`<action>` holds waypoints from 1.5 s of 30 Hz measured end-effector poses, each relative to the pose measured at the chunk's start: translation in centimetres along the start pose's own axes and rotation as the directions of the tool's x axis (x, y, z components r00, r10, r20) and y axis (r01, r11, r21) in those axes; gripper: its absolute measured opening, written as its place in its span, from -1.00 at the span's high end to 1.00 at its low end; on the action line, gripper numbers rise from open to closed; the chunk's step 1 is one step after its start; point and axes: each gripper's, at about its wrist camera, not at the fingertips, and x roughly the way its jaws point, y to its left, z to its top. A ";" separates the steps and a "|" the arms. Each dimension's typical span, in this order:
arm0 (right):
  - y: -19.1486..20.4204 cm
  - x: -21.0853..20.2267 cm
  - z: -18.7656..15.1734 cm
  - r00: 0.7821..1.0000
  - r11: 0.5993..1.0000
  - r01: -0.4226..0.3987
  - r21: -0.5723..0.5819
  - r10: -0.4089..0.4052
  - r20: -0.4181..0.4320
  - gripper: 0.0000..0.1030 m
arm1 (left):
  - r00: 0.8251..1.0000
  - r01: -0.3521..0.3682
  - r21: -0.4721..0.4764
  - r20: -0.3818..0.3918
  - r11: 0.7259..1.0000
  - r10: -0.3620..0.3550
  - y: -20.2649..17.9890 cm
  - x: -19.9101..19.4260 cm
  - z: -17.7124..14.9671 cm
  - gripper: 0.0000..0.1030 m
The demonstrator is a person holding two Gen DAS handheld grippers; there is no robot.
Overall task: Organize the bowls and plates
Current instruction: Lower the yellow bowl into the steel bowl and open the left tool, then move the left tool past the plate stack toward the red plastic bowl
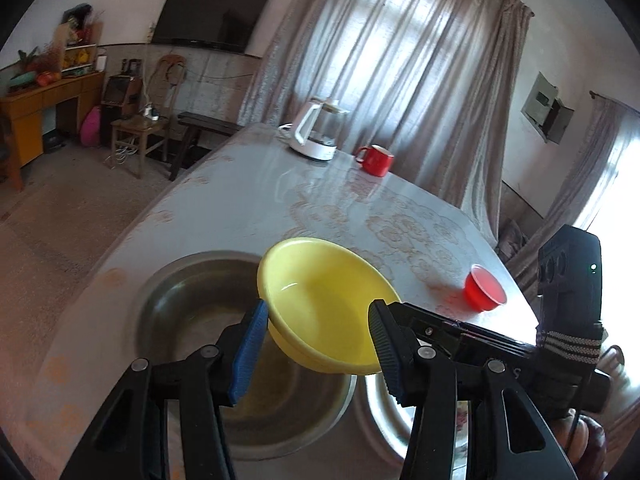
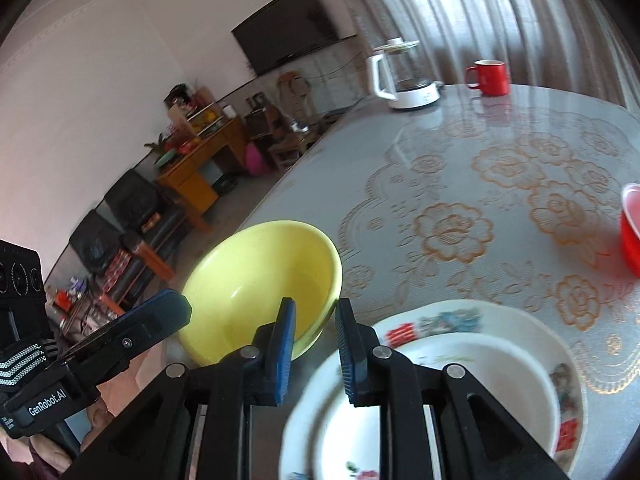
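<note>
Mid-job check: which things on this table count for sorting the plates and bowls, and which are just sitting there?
Part of the job:
- yellow bowl, with both grippers at its rim
- steel basin
- patterned plates, stacked
- small red bowl

Just lying about:
- white kettle
- red mug

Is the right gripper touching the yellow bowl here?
Touching. In the right wrist view the right gripper straddles the rim of the yellow bowl, one blue pad inside against the wall; the left wrist view shows its finger at the rim.
</note>
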 end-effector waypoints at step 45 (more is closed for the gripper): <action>4.1 1.8 -4.0 0.999 0.997 -0.013 -0.082 0.010 -0.042 0.42 | 0.973 -0.225 0.059 -0.041 0.973 0.228 1.7 -1.0 -4.3 0.63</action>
